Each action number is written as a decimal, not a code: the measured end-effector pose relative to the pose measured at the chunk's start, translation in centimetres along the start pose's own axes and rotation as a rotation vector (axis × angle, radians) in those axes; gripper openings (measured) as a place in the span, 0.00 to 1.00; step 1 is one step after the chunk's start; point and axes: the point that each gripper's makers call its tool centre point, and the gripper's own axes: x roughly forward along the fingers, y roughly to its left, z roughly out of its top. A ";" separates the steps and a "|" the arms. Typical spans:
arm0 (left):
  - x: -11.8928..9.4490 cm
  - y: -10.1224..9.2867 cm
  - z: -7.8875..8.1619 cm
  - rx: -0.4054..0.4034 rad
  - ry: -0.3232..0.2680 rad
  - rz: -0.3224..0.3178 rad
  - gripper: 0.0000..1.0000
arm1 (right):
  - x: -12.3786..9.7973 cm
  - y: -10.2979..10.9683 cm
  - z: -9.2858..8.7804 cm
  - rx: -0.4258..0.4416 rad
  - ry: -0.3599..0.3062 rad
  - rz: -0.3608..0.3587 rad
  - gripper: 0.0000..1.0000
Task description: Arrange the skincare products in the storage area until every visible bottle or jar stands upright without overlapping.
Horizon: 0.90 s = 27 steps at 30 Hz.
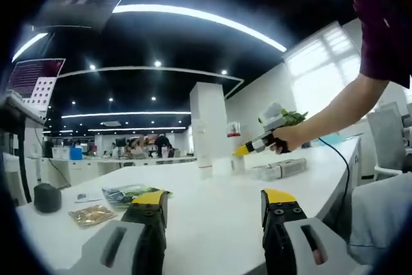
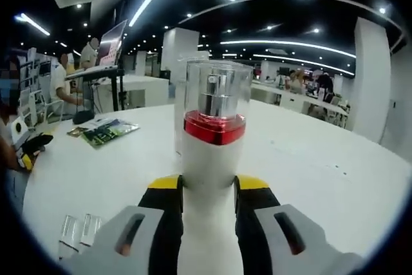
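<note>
On the white table (image 2: 335, 159), right fingers (image 2: 207, 192) clamp a bottle (image 2: 212, 146); left fingers (image 1: 215, 204) wide.

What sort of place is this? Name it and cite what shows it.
Probably an open-plan office or lab: a long white table, rows of ceiling light strips, and people at desks in the background. The right gripper holds a white pump bottle.

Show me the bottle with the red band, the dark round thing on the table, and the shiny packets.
Red-banded bottle (image 2: 213, 134), right gripper view, on the white body below the band.
Dark round object (image 1: 47, 197), left gripper view, on its side.
Shiny packets (image 1: 93, 214), left gripper view, on the golden one's middle.
</note>
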 end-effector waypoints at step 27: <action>0.4 0.3 -0.4 0.046 0.010 0.014 0.60 | 4.0 -0.2 1.1 0.042 -0.026 0.021 0.29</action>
